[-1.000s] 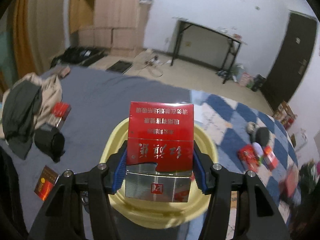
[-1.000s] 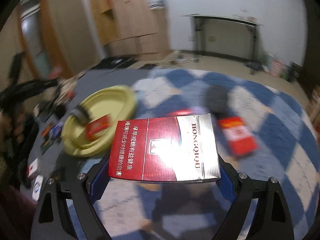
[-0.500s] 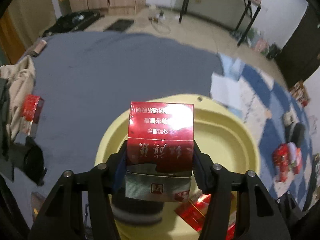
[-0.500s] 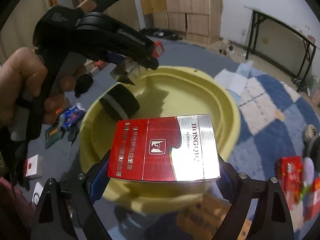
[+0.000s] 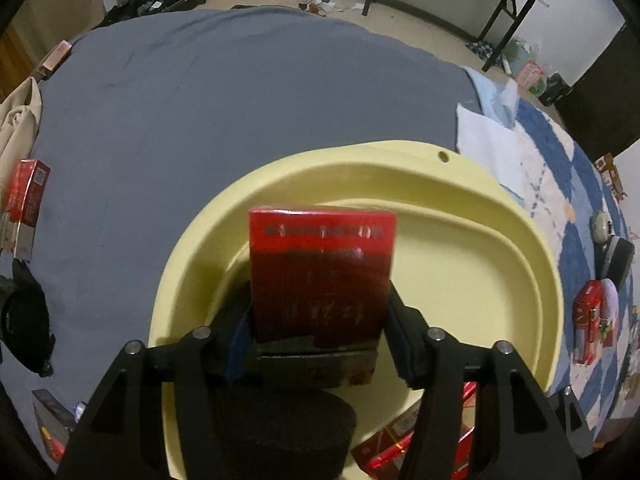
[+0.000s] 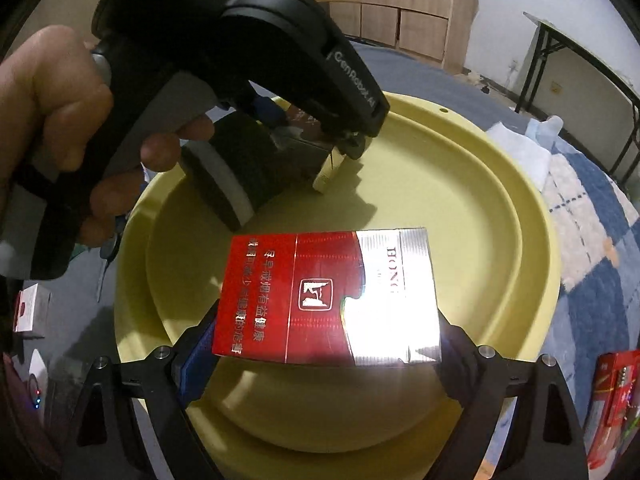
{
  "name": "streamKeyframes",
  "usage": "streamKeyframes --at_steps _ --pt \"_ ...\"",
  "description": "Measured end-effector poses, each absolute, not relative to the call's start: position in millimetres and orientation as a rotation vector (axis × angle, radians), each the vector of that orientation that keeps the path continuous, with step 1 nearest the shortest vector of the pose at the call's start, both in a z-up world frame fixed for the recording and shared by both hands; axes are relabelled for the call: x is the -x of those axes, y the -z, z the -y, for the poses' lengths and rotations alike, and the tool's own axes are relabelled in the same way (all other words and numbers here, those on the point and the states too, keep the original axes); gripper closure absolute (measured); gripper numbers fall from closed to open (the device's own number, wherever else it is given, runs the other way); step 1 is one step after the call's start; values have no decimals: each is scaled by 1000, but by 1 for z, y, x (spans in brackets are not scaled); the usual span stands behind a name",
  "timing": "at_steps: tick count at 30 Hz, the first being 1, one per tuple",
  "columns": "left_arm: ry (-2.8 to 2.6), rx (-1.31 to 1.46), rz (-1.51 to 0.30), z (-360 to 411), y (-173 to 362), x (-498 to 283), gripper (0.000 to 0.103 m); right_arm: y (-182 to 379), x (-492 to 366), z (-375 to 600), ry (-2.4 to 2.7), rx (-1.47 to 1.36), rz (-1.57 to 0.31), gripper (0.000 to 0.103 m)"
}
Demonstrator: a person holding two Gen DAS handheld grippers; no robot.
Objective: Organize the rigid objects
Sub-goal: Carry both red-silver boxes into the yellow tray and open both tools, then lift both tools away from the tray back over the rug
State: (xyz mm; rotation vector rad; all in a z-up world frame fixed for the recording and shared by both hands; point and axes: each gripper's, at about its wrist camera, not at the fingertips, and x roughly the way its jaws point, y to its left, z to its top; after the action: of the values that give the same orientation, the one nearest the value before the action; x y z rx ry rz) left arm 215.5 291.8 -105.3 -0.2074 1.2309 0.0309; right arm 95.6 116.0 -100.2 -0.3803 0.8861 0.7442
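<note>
Lying between the just-widened jaws of the left gripper (image 5: pixel 320 334), a red pack (image 5: pixel 322 276) is catalogued over the yellow basin (image 5: pixel 536 280); a red-and-silver pack (image 6: pixel 328 300) is clamped by the right gripper (image 6: pixel 326 354).

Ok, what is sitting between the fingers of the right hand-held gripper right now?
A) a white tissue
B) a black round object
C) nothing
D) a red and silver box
D: in the right wrist view the red and silver box lies crosswise between the fingers of the right hand-held gripper, above the yellow basin.
</note>
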Motion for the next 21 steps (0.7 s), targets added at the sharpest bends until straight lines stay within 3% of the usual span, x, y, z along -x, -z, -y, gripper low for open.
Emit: streamKeyframes --at_steps 4,13,21 --pt "-17 211 -1129 -286 67 -201 1 84 -84 -107 -752 347 -834 0" --pt "45 204 -911 -213 -48 -140 0 5 -52 -5 -634 122 -757 0" --pt "159 185 -849 -102 -76 -70 0 -44 19 169 -381 49 -686 0"
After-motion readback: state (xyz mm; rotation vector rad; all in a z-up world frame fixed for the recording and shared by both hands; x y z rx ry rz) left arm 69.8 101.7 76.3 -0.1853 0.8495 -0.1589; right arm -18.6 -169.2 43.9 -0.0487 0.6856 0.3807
